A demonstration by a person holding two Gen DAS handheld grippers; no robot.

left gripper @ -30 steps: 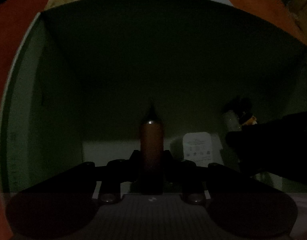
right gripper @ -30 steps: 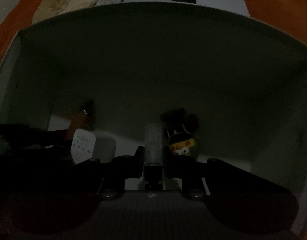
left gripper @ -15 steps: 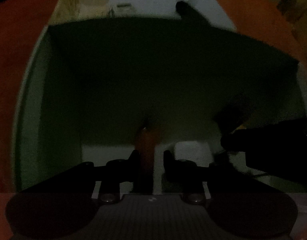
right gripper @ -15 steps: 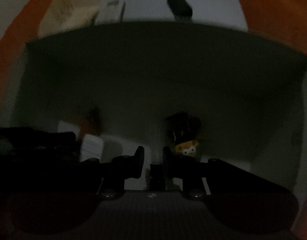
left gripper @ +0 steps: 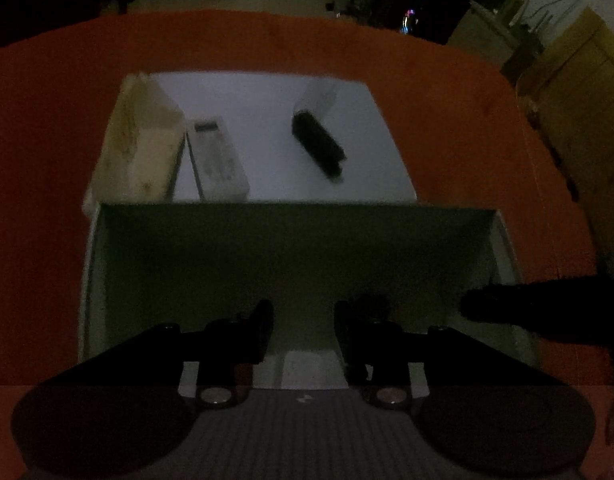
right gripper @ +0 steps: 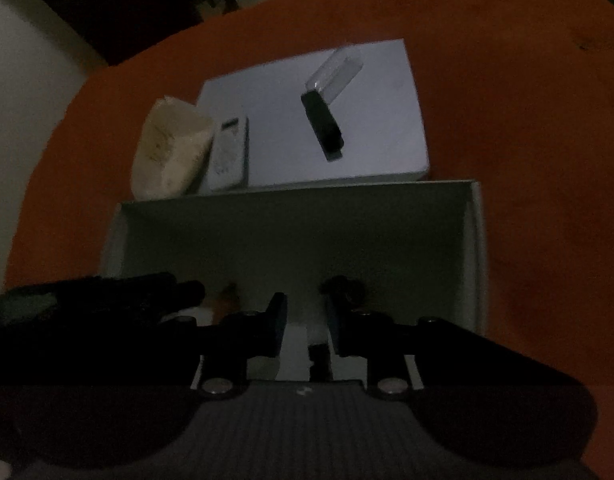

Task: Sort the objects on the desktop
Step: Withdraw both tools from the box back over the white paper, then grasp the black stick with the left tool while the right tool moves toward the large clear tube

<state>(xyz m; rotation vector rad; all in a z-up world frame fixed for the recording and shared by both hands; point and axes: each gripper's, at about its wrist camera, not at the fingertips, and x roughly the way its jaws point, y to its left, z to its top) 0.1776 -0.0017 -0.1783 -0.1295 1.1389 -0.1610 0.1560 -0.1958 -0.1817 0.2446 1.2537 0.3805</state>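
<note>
Both grippers hover above an open white box [left gripper: 291,240] [right gripper: 299,232] on an orange tabletop. My left gripper [left gripper: 303,328] is open and empty. My right gripper [right gripper: 307,316] is open and empty. An orange pen-like object [right gripper: 227,294] and a dark toy [right gripper: 345,286] lie on the box floor, mostly hidden behind the fingers. Beyond the box, on a white lid [left gripper: 367,152] [right gripper: 387,128], lie a white remote [left gripper: 217,158] [right gripper: 229,152] and a black object with a clear case [left gripper: 317,142] [right gripper: 323,120].
A beige bag [left gripper: 141,148] [right gripper: 169,148] leans at the lid's left edge. The other gripper's dark body shows at the right of the left wrist view [left gripper: 547,312] and at the left of the right wrist view [right gripper: 107,296]. The scene is dim.
Both grippers opened, let go of the orange pen and the clear tube inside the box, and rose up and back, so the lid and its objects came into view.
</note>
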